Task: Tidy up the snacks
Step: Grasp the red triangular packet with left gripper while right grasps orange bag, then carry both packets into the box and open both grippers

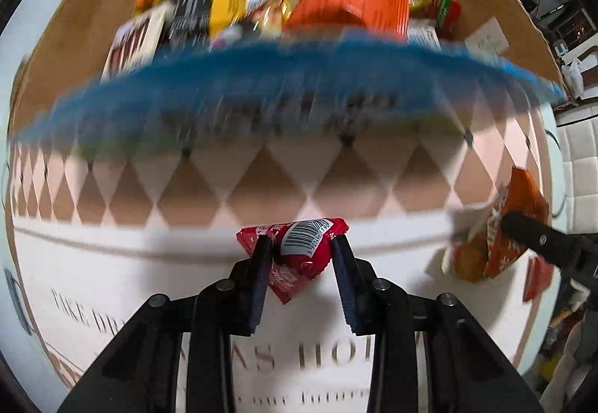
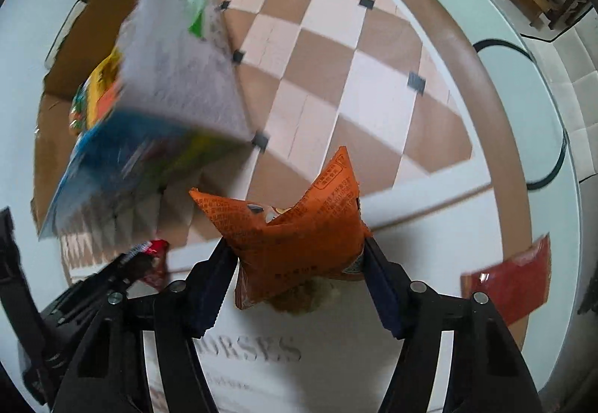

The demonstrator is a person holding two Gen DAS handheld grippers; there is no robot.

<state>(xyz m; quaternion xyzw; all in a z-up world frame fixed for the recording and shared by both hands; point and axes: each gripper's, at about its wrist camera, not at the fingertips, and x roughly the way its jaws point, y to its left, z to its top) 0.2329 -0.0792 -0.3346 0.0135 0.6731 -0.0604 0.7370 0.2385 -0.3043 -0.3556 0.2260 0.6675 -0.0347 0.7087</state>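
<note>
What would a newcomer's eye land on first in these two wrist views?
Probably the two pinched snacks: a small red packet between the left gripper's fingers, and a crumpled orange bag between the right gripper's fingers, both low in frame over the white table. Behind them, a blurred blue bag leans over the edge of a cardboard box piled with bright snacks.

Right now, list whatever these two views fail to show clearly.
- Blue package: left wrist view, motion blur makes its print unreadable.
- Snacks in the cardboard box: lower ones hidden behind the blue package.
- Red packet: right wrist view, blurred, label illegible.
- Left gripper: right wrist view, smeared, jaws indistinct.
- Table lettering: covered by gripper fingers.
</note>
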